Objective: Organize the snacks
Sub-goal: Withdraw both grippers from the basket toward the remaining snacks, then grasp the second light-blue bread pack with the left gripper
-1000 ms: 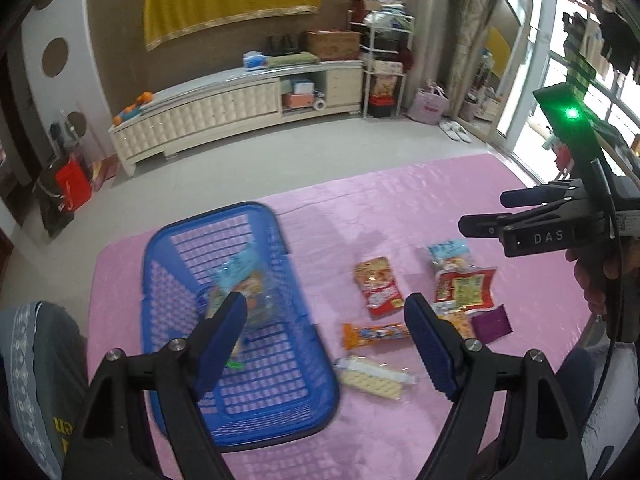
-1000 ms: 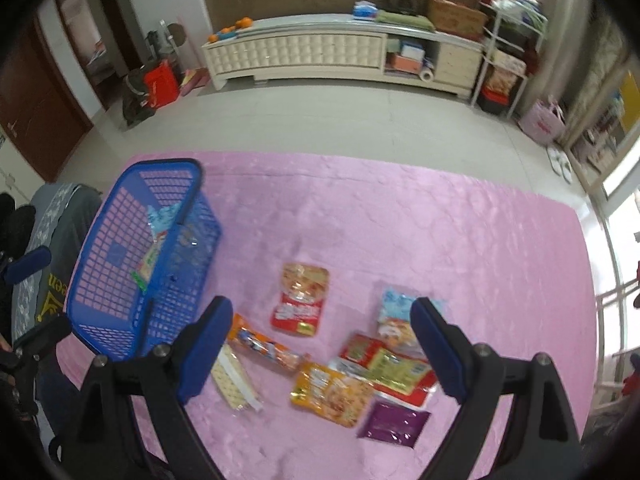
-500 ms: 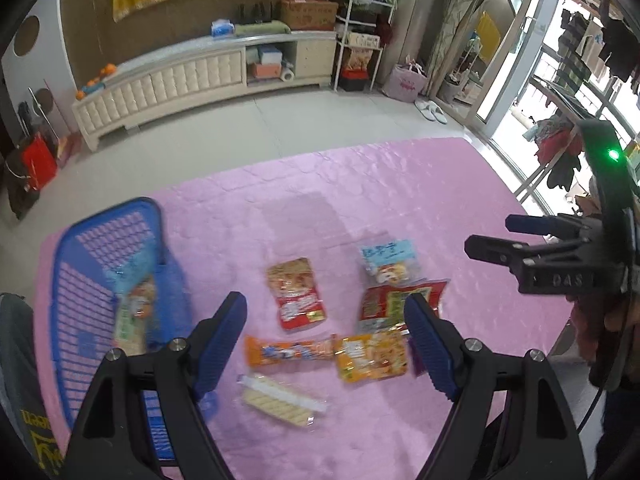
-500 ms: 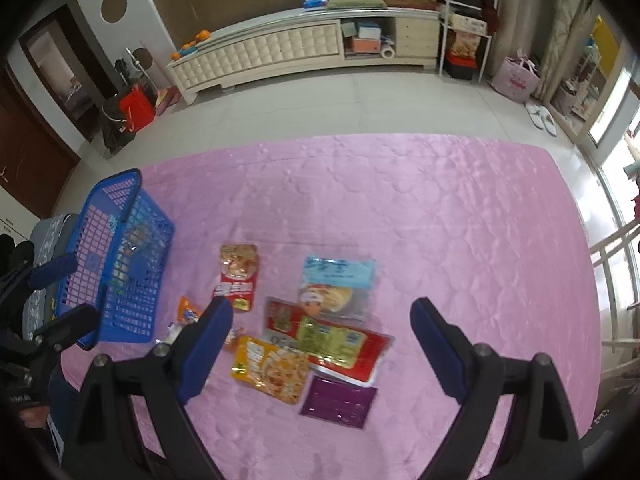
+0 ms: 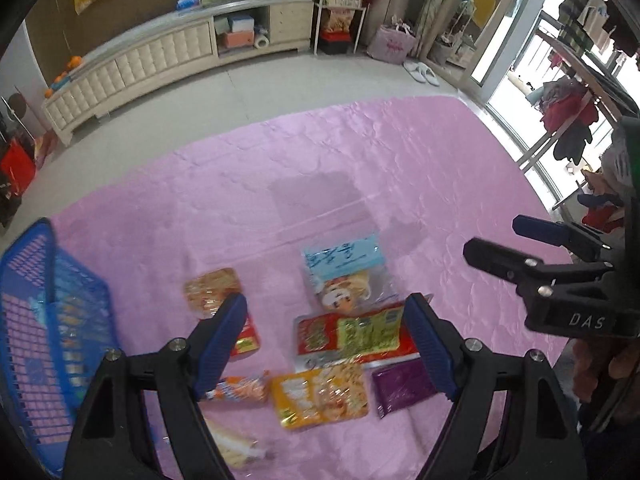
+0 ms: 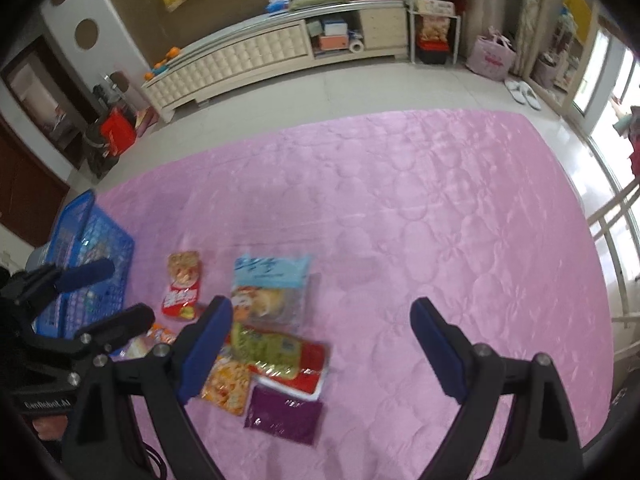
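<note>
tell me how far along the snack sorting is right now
Done: the blue basket already holds at least one packet. In hand: nothing; the left gripper and right gripper both hang open and empty over the pile. Left: seven packets lie loose on the pink quilt, among them the blue-topped bag, the red and green packet and the purple pouch.
</note>
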`<state>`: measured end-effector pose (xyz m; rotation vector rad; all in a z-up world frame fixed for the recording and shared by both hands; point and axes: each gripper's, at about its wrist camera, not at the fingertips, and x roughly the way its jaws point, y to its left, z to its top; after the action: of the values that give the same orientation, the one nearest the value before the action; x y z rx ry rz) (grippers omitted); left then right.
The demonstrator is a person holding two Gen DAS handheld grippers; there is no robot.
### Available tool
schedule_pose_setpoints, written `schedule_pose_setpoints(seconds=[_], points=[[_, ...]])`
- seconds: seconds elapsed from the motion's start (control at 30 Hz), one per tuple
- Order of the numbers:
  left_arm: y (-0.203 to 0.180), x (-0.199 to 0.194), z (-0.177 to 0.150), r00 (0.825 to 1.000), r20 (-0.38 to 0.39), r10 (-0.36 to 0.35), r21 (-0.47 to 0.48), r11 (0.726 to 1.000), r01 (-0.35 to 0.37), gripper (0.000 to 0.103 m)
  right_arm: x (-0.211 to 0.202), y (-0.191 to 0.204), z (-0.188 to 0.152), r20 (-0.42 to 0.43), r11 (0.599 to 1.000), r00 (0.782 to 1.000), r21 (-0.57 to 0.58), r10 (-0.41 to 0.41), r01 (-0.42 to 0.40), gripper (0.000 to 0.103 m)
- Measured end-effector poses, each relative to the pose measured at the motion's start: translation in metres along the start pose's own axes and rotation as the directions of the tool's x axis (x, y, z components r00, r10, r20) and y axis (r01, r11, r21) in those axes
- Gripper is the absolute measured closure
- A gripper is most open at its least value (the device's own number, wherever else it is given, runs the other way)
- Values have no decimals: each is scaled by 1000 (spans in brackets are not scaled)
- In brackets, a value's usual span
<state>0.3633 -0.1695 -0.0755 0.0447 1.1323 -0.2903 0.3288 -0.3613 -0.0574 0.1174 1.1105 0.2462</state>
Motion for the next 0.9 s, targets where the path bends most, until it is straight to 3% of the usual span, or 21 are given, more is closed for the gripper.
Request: schedule_pose_setpoints(seconds=[0.13,0.37,0.47,0.73,0.9], points=[[-9,24,9,1000,-4,24,9,1000,-24,24,14,-23,-3,-3,995,998,70,68,-68,10],[-8,66,17,998,-59,-29,-67,997,25,24,46,-50,-6,-38,992,999,123,12,-7,10],[-10,83,21,996,-84,-40,-88,996,32,24,45,-54,-3,-39,993,999,112,35,-30,10],[-10,118,27,990,-141,-18,-88,996,5,24,65,-74,-11,-90,986,995,164,52,-37,10],[-15,134,37,987,-158,2,-74,997,-14,22,64,-78,-5,-77,987,997,160,-2,14,10]])
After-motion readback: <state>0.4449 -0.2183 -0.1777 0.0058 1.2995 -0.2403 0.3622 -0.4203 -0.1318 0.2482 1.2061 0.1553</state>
